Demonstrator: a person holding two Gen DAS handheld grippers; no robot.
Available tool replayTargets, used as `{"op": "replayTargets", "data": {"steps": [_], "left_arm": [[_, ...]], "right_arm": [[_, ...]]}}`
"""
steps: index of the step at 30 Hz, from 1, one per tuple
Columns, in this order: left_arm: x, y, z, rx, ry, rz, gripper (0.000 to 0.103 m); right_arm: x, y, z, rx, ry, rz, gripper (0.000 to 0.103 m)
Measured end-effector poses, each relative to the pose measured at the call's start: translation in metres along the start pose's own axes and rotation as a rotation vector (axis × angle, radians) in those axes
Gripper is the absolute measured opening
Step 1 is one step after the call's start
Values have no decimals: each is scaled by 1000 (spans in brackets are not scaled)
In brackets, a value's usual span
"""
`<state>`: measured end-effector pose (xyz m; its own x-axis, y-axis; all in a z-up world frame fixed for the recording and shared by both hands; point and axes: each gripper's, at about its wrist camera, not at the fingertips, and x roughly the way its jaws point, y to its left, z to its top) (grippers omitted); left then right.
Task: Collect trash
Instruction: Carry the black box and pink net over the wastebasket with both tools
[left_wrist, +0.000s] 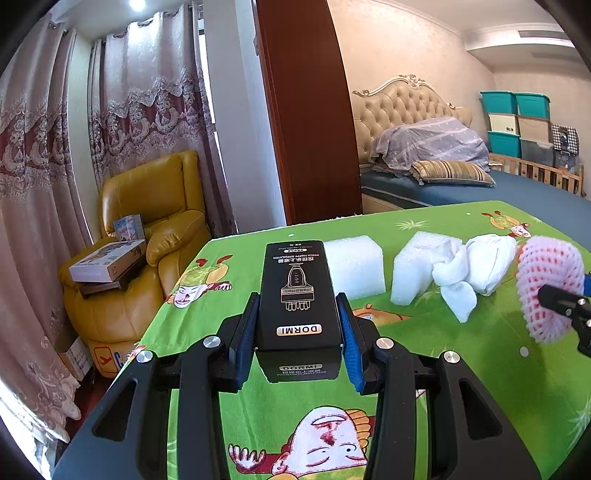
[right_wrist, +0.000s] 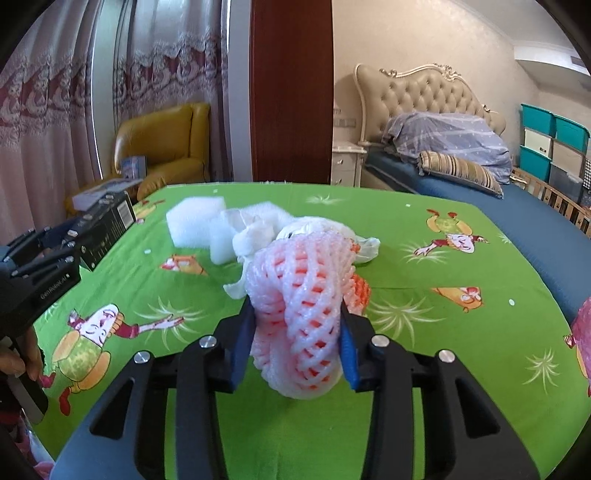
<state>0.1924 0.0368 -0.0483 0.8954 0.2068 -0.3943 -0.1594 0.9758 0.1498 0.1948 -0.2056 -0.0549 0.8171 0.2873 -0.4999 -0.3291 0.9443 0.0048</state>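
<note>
Left gripper (left_wrist: 299, 332) clamps box (left_wrist: 297, 291), right gripper (right_wrist: 297, 332) squeezes net (right_wrist: 303, 314); next: carry both to a bin, none in view.

Each fisheye view is taken from just behind its own gripper, angled slightly down across the green cartoon-print cloth (left_wrist: 461, 369) toward the tufted headboard (right_wrist: 417, 99), and the white foam blocks (left_wrist: 354, 266) at mid-frame are shared by both.
</note>
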Motion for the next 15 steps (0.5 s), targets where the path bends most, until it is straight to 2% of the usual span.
{"op": "replayTargets", "data": {"steps": [11, 15], "left_arm": [[-4, -5, -1, 22, -28, 5, 40], [-11, -5, -2, 19, -58, -26, 40]], "right_arm": [[-21, -6, -2, 29, -98, 24, 39], [-27, -6, -5, 26, -106, 27, 39]]}}
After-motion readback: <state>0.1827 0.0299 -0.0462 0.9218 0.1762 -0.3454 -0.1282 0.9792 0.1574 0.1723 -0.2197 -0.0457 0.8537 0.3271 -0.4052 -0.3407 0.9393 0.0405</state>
